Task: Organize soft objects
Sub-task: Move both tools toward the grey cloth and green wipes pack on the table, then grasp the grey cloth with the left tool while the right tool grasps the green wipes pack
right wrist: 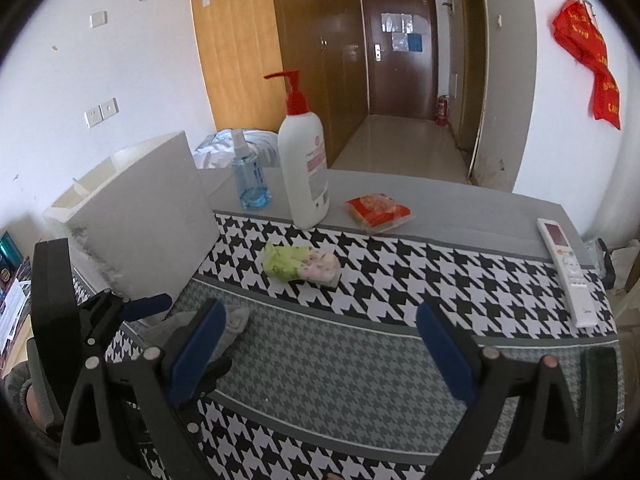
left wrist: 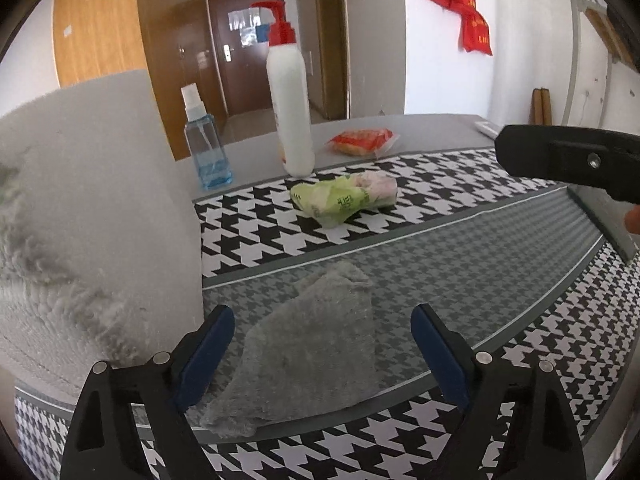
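Reaching for the grey cloth point(left wrist: 312, 344), lying lower centre on the bench point(left wrist: 500, 248) between the spread left claw point(left wrist: 322, 344), not yet pinched. Next: lower, close, carry to the white bin point(right wrist: 140, 216). Right claw point(right wrist: 320, 348) spread, empty. Cloth's near edge hidden; bin's inside unseen.

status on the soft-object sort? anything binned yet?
Done: nothing visibly binned; the white bin's inside is hidden. In hand: left gripper open, straddling the grey cloth, not gripping. Right gripper open, empty. Left: the cloth and the green-pink tissue pack, both on the mat.
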